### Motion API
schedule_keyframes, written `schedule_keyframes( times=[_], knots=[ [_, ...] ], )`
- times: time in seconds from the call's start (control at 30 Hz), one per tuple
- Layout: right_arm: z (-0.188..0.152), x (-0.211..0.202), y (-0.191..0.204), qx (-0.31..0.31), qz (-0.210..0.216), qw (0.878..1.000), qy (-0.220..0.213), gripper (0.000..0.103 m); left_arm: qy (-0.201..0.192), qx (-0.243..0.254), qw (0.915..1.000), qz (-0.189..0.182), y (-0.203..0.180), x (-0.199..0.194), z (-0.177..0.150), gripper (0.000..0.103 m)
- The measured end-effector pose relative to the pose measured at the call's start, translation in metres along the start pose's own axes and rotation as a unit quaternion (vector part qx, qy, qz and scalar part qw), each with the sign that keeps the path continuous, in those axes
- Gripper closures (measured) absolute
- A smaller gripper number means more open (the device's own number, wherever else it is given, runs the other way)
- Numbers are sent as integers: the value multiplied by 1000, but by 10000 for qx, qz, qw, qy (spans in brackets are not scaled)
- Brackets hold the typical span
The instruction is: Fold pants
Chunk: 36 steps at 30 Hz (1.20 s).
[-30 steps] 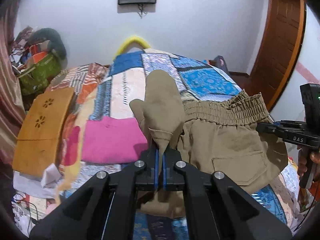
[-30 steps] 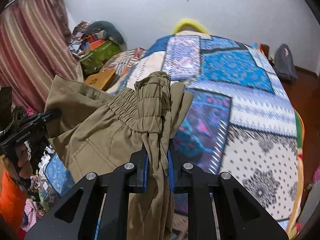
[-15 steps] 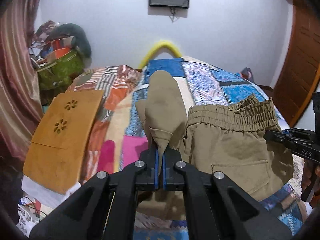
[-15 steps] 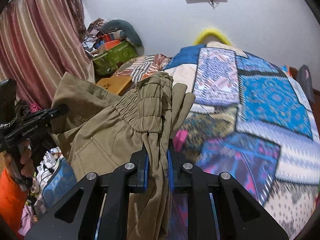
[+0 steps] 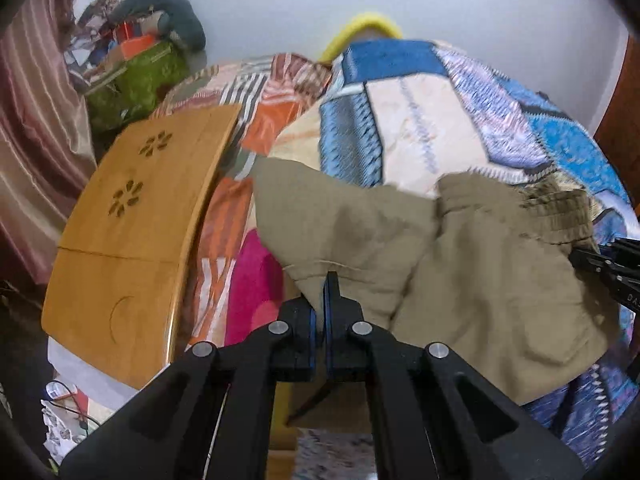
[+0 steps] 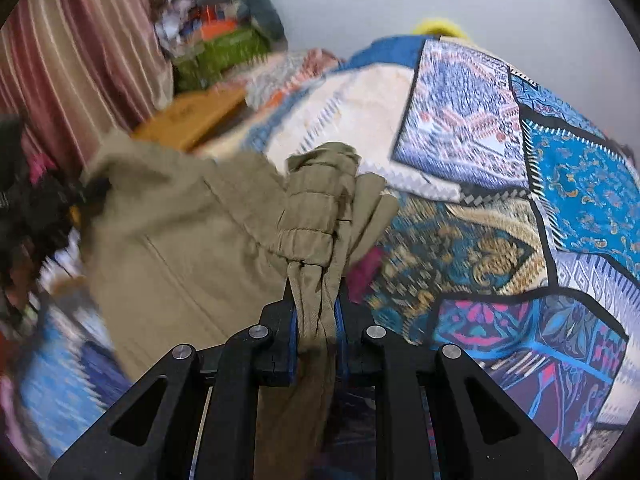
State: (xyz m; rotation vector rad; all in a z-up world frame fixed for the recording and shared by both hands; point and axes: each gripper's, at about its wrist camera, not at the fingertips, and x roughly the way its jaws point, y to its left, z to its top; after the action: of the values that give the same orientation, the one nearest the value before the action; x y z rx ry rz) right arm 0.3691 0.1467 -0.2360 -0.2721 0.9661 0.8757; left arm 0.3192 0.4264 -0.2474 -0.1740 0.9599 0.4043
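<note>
The khaki pants (image 5: pixel 460 272) hang spread between my two grippers above the near edge of a patchwork bedspread (image 5: pixel 420 120). My left gripper (image 5: pixel 325 300) is shut on one corner of the pants' fabric. My right gripper (image 6: pixel 316 308) is shut on a bunched part of the elastic waistband (image 6: pixel 316 216). The pants (image 6: pixel 180 240) stretch leftward from it toward the left gripper, which is blurred at the left edge. The right gripper shows at the right edge of the left wrist view (image 5: pixel 608 268).
A wooden lap table (image 5: pixel 136 232) lies on the bed's left side. A pile of bags and clothes (image 5: pixel 140 60) sits at the far left by a striped curtain (image 6: pixel 80 60). A pink patch of the bedspread (image 5: pixel 256 280) shows below the pants.
Both grippers have moved forward and down toward the bed with the pants. The fabric flap at the left gripper has spread out flatter. The views are now motion-blurred.
</note>
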Motion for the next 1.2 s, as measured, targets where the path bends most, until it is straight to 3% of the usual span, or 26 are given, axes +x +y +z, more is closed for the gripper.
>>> schedule_keyframes(
  times=[0.2,0.33,0.43,0.63,0.8,1.0,1.2],
  knots=[
    [1,-8,4,-264,-186,9991,268,76,326,-5,9993,186,3,22,-14,91],
    [-9,-28,15,-600,-449,9970,213,62,320,-55,9995,45,-1,5,-18,78],
    [-15,-55,17,-479,-397,9980,57,62,157,-100,9998,32,-3,-23,-20,76],
    [-24,-142,27,-283,-557,9942,-871,62,-407,-157,9984,-367,-21,-116,-33,75],
    [-37,-234,52,-249,-499,9856,-1598,62,-1110,-108,9923,-535,-42,-215,-47,72],
    [-64,-331,100,-419,-376,9658,-2529,62,-2051,-124,9760,-728,-65,-336,-75,72],
    [-96,-381,144,-655,-315,9433,-3239,62,-2859,-122,9546,-830,-81,-429,-116,72]
  ],
)
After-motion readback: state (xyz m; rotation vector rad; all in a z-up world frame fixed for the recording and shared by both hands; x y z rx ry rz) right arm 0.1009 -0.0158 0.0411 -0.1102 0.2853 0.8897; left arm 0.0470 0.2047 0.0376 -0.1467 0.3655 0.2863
